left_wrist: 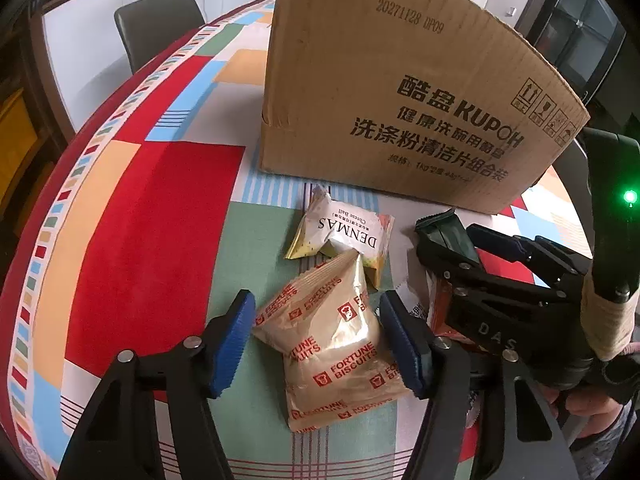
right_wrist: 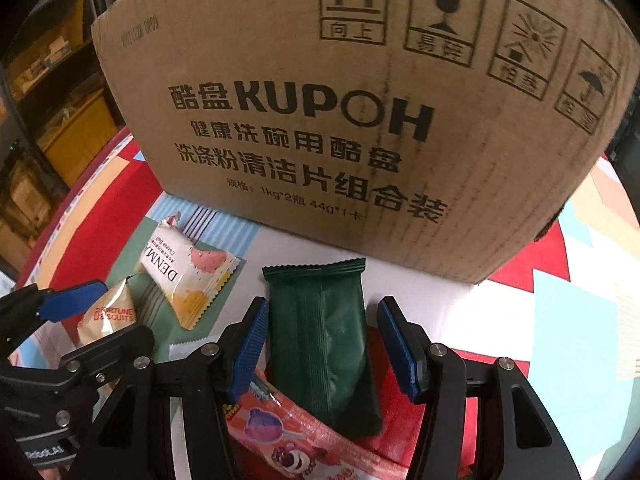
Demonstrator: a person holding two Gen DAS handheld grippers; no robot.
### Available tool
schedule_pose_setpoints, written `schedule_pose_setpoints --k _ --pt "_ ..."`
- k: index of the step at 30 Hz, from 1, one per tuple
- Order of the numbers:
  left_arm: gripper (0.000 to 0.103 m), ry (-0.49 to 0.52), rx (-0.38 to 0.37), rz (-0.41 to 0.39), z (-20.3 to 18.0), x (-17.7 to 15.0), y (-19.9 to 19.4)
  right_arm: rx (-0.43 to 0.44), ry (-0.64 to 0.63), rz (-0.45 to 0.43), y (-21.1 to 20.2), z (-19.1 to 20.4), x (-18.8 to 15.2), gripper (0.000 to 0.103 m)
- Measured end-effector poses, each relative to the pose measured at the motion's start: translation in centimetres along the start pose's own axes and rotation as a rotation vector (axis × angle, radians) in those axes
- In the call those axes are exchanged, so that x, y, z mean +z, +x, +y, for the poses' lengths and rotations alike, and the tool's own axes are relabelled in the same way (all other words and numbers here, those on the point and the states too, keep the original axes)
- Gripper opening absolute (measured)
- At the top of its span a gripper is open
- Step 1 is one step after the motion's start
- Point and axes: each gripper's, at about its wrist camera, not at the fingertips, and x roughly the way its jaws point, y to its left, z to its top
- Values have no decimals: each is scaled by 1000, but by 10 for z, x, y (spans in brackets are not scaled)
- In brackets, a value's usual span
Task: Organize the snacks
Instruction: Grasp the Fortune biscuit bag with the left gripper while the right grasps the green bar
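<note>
A tan Fortune Biscuits packet (left_wrist: pixel 332 344) lies on the table between the open fingers of my left gripper (left_wrist: pixel 320 340); it also shows in the right wrist view (right_wrist: pixel 110 316). A white Denmas packet (left_wrist: pixel 344 236) lies just beyond it, also seen in the right wrist view (right_wrist: pixel 188 280). A dark green packet (right_wrist: pixel 320 344) lies between the open fingers of my right gripper (right_wrist: pixel 320 344), resting partly on a pink bear-print packet (right_wrist: pixel 296 436). The fingers touch neither packet that I can tell. A tall cardboard box (left_wrist: pixel 400 92) stands behind the snacks, and fills the right wrist view (right_wrist: pixel 340 120).
The table wears a patchwork cloth (left_wrist: pixel 160 220) of red, green, blue and orange. A dark chair (left_wrist: pixel 160 24) stands at the far edge. My right gripper (left_wrist: pixel 500 280) sits close beside the left one. Shelves (right_wrist: pixel 60 100) are off to the left.
</note>
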Motion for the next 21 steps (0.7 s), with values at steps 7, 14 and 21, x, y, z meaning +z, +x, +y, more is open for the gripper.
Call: schedule_pose_setpoints --k 7,14,21 --pt "47 -4 0 -6 -1 1 0 -17 -33 -15 3 13 1 45" --pt "33 7 5 -34 -5 0 -10 -30 -52 -52 -8 13 -1 45" --pt "20 35 2 -84 -12 -2 -26 -43 -58 -121 -34 11 0 44"
